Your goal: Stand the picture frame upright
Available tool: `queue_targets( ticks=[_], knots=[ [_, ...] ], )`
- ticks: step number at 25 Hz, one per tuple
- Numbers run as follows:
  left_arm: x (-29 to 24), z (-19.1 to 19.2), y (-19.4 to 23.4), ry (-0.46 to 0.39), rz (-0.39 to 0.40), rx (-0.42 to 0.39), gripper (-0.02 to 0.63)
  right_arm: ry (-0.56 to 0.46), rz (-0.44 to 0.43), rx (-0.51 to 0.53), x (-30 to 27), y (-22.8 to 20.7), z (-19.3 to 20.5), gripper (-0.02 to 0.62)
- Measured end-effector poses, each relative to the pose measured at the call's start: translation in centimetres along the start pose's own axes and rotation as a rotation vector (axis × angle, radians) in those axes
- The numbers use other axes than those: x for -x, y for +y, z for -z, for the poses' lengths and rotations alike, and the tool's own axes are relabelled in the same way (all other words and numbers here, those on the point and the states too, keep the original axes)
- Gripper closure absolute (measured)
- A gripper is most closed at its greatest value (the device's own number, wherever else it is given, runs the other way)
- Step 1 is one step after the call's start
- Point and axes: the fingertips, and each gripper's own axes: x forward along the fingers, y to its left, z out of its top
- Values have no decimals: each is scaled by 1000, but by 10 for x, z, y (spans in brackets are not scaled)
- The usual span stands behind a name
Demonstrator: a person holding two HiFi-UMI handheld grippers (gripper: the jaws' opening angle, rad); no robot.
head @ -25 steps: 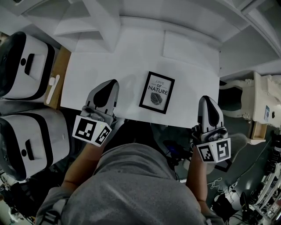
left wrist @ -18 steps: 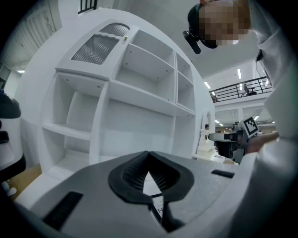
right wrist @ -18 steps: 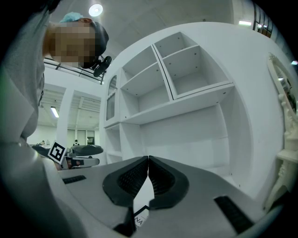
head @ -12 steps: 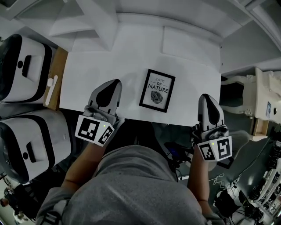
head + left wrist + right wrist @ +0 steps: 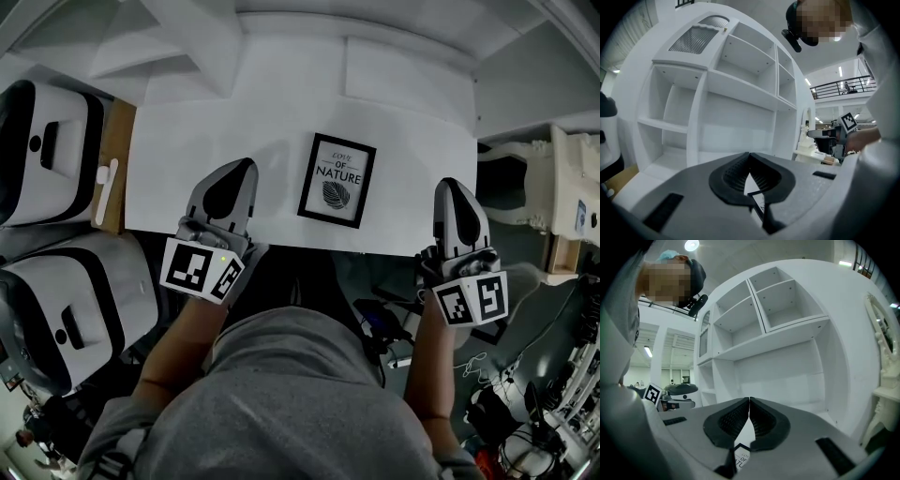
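A black picture frame [image 5: 337, 180] with a leaf print and lettering lies flat on the white table [image 5: 187, 141], near its front edge. My left gripper [image 5: 240, 171] is shut and empty, to the left of the frame, over the table's front edge. My right gripper [image 5: 449, 190] is shut and empty too, to the right of the frame near the table's front right corner. Through the shut jaws, a corner of the frame [image 5: 758, 198] shows in the left gripper view and a corner of the frame [image 5: 739, 454] in the right gripper view.
White open shelving [image 5: 740, 79] rises behind the table. Two white and black cases [image 5: 47, 150] stand at the left, beside a wooden strip [image 5: 114, 178]. A white ornate piece of furniture [image 5: 562, 197] stands at the right. Cables lie on the floor at the lower right.
Both grippers have shifted a little forward and lower beside the frame. The frame has not moved on the table.
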Motion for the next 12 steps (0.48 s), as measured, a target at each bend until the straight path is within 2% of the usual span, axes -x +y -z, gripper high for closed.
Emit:
queue_targets(
  ticks=[12],
  knots=[
    [-21,17,-2,18,19,44,598,134,-41,-84,-21,-4,39,569]
  ],
)
